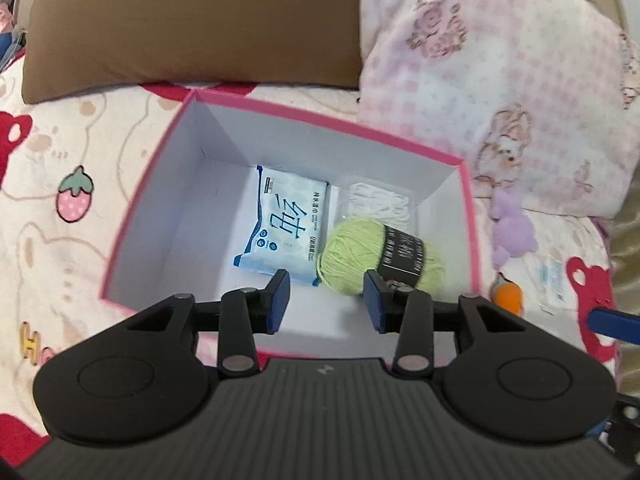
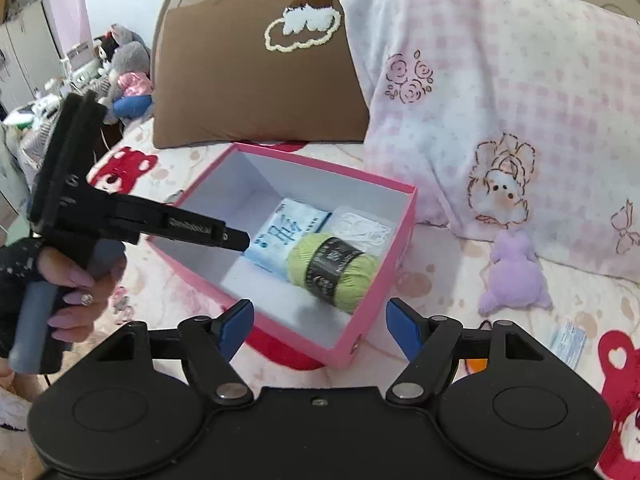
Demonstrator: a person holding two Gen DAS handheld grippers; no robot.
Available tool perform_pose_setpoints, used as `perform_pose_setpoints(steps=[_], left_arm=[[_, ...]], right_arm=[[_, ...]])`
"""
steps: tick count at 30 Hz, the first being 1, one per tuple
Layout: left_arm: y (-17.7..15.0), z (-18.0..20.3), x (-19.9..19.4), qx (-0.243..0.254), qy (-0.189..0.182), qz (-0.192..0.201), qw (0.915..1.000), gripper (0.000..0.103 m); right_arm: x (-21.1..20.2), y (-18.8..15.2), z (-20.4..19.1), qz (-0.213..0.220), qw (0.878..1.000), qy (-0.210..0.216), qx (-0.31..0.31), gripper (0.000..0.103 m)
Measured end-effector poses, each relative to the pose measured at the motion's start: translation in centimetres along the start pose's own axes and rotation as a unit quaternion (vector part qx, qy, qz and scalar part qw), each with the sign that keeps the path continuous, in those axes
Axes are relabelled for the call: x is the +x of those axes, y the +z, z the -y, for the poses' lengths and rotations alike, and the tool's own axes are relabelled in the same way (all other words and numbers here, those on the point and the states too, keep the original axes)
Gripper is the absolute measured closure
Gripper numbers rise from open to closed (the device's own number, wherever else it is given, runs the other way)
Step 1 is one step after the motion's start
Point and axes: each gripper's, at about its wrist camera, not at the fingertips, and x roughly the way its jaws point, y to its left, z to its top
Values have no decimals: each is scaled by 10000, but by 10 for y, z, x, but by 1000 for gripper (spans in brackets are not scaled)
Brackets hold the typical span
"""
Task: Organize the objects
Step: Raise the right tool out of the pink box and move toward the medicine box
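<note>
- The left claw [image 1: 326, 300] hangs over the near part of the pink box [image 1: 404, 142], jaws parted and empty; the green yarn ball [image 1: 380, 258] lies in the box just beyond its right pad, not between the pads.
- The right claw [image 2: 320, 330] is released too, spread wide with nothing in it, above the bed [image 2: 440, 280] at the box's near corner.
- My guess at the next pick is the purple plush toy [image 2: 516, 276]. It lies loose on the bed outside the box, ahead and to the right of the right claw, well apart from the left one, so the right hand is the nearer.
- Its long axis runs roughly away from the right claw, slightly tilted, head towards the pink checked pillow [image 2: 500, 100].
- It looks soft, small and lilac, lying flat, likely to squash under the pads.
- Further right of that claw a small blue-and-white packet [image 2: 568, 342] and an orange toy [image 1: 508, 296] also wait on the bed.
- Already in the box: the yarn, a blue tissue pack [image 1: 284, 224] and a clear packet of white pieces [image 1: 376, 200].
</note>
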Motion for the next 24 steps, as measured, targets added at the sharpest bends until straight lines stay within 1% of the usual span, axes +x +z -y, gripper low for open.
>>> perform_pose_setpoints(steps=[3, 5, 7, 9, 10, 16, 18, 21, 24], left_arm=[[-4, 4, -28, 122, 10, -18, 9999, 55], [-9, 8, -42, 111, -180, -116, 9997, 54], [-15, 17, -56, 211, -274, -120, 9993, 52], [-21, 27, -73, 348, -267, -55, 9990, 49], [-23, 32, -81, 402, -250, -32, 9989, 46], [-38, 51, -129, 541, -311, 18, 9980, 34], [-45, 54, -141, 535, -330, 6, 9980, 33], [-58, 63, -157, 738, -253, 49, 9969, 30], [-71, 71, -168, 919, -298, -41, 9953, 29]], right_arm=[[-15, -2, -6, 7, 10000, 18, 12, 26], [-25, -5, -11, 0, 10000, 21, 30, 25], [-33, -8, -14, -39, 9999, 85, 81, 25], [-42, -11, -17, -43, 9999, 96, 91, 24], [-48, -12, -19, -40, 9999, 87, 46, 24], [-86, -25, -27, -30, 9996, 246, -117, 24], [-98, -30, -28, -3, 9996, 198, -210, 24], [-113, -38, -25, -13, 9996, 116, -256, 24], [-126, -47, -19, -36, 9997, 102, -230, 24]])
